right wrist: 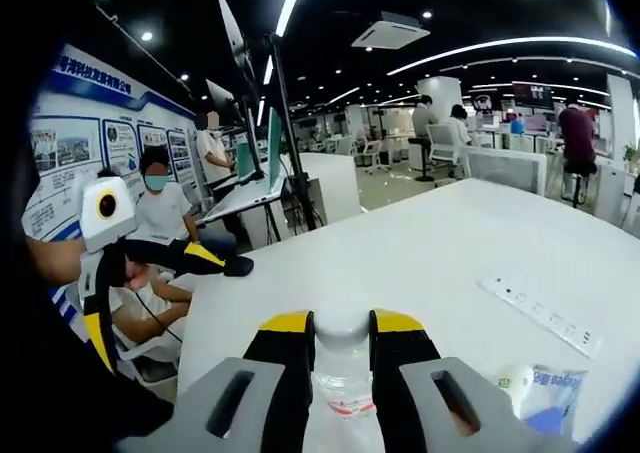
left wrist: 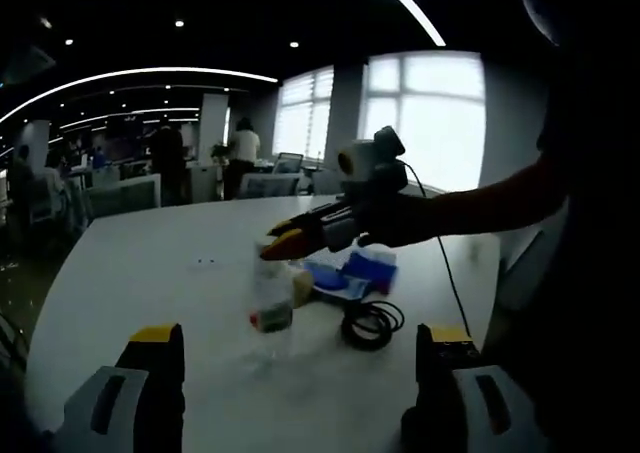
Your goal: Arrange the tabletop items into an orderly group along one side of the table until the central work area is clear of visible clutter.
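Bottle point(right wrist: 343, 373), red-banded label, in right claw point(right wrist: 342, 335)

White table point(left wrist: 150, 263) (bottle point(left wrist: 271, 295), cable point(left wrist: 370, 325))

The near and far left of the white table point(left wrist: 150, 263) lie bare. At right the way is crowded: a clear bottle point(left wrist: 270, 308), a blue packet point(left wrist: 350, 273) and a black cable coil point(left wrist: 370, 325) sit close together.
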Available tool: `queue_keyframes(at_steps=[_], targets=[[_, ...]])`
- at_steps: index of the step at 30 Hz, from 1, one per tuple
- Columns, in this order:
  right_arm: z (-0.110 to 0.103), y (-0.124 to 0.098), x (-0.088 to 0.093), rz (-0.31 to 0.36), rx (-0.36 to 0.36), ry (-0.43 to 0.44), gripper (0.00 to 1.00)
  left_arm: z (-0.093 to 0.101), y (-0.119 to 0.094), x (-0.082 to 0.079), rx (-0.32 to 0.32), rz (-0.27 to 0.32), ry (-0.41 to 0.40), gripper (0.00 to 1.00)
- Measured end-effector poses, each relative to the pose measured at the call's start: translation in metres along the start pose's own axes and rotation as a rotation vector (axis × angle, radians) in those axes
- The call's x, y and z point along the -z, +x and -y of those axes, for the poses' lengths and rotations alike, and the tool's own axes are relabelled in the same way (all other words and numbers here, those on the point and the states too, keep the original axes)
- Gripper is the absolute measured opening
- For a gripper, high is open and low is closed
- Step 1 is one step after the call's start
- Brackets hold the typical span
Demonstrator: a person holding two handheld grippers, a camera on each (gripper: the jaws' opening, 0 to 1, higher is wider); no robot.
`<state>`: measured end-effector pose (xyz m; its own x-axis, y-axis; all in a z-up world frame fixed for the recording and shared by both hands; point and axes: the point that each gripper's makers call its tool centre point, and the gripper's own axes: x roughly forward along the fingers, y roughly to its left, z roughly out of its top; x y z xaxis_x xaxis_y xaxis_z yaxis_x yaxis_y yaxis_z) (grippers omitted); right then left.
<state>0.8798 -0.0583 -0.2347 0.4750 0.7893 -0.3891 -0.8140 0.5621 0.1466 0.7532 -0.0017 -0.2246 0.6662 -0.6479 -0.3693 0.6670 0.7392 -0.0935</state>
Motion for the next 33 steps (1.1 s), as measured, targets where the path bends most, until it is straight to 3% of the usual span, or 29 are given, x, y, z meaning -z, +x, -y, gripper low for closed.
queue_keyframes(at_steps=[4,5,9,13,25,33], targets=[[0.008,0.002,-0.009,0.000,0.097,-0.003,0.15,0.000,0.000,0.002,-0.003,-0.007,0.004,0.94],[0.020,0.004,-0.010,0.005,0.147,0.006,0.15,0.000,0.000,0.003,-0.007,-0.006,0.002,0.94],[0.026,0.012,-0.014,-0.006,0.214,-0.029,0.15,-0.001,-0.001,0.003,-0.016,-0.001,-0.009,0.94],[0.036,0.019,-0.019,-0.006,0.319,0.000,0.15,-0.003,0.000,0.007,-0.020,-0.010,-0.011,0.93],[0.052,0.036,-0.021,-0.014,0.514,0.111,0.15,-0.006,0.001,0.012,-0.038,-0.020,-0.011,0.93],[0.052,0.041,-0.018,-0.021,0.584,0.117,0.15,-0.006,0.003,0.016,-0.033,-0.037,-0.003,0.92]])
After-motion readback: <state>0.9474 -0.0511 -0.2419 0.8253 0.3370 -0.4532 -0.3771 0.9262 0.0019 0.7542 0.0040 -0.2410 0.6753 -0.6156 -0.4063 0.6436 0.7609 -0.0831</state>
